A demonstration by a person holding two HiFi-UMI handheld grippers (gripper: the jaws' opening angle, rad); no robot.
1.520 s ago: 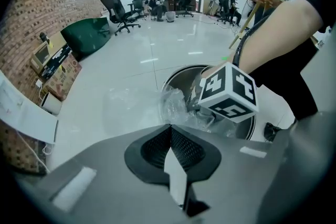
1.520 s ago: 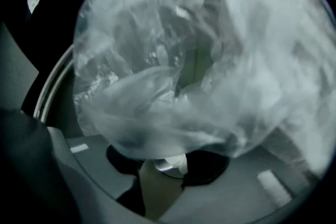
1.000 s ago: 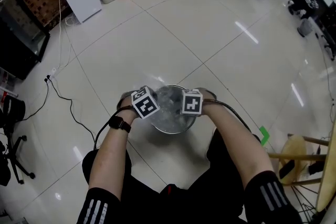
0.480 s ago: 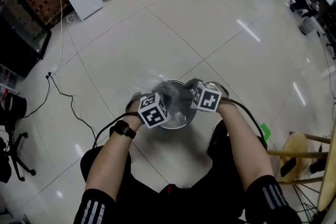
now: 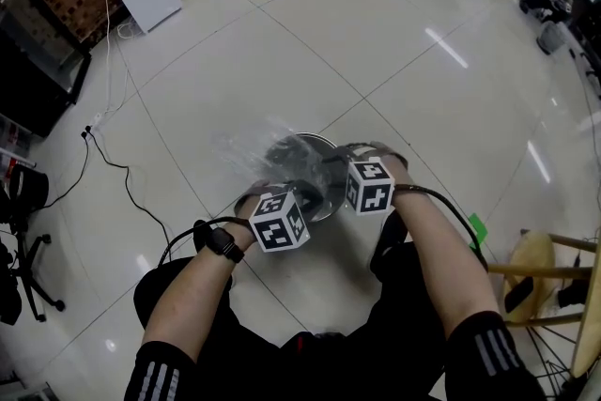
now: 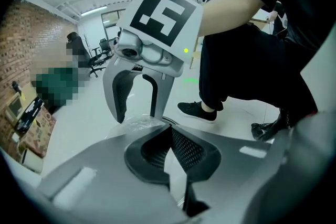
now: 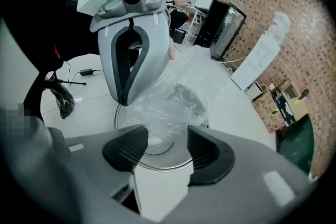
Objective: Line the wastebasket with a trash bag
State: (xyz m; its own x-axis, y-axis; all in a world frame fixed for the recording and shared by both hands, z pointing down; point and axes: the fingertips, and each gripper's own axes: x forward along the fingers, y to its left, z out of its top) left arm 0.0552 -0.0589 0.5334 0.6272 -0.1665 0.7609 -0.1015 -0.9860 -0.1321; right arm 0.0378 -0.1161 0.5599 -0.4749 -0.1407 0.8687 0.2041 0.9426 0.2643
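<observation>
Down on the tiled floor, the steel wastebasket (image 5: 324, 146) sat dead centre under the person, and the clear trash bag (image 5: 246, 150) was not seated at all. Most of the film billowed off the basket's 10 o'clock side, with only some of it lying across the mouth.

The left gripper (image 6: 169, 149), at the basket's 7 o'clock, had its jaws pressed together. Crinkled plastic showed just past the tips, but I couldn't tell whether a fold was actually pinched in there. The right gripper (image 7: 168, 152), at about 3 o'clock, was opening its jaws. Nothing lay between the pads, and only the rim (image 7: 164, 169) and the bag (image 7: 173, 97) showed beyond the gap.

Here's the danger as I judged it:
- **Loose hem:** with the right side free, that edge had nothing holding it. Any tug from the left could have dragged the whole bag off towards 7 o'clock instead of spreading it.
- **Empty grip:** if the left jaws held nothing, the film could simply have slumped to the floor at 10 o'clock.
- **Light basket:** a hard pull might have skated or tipped it on that glossy tile.
- **Thin film:** a snag on the metal rim could have torn it.
</observation>
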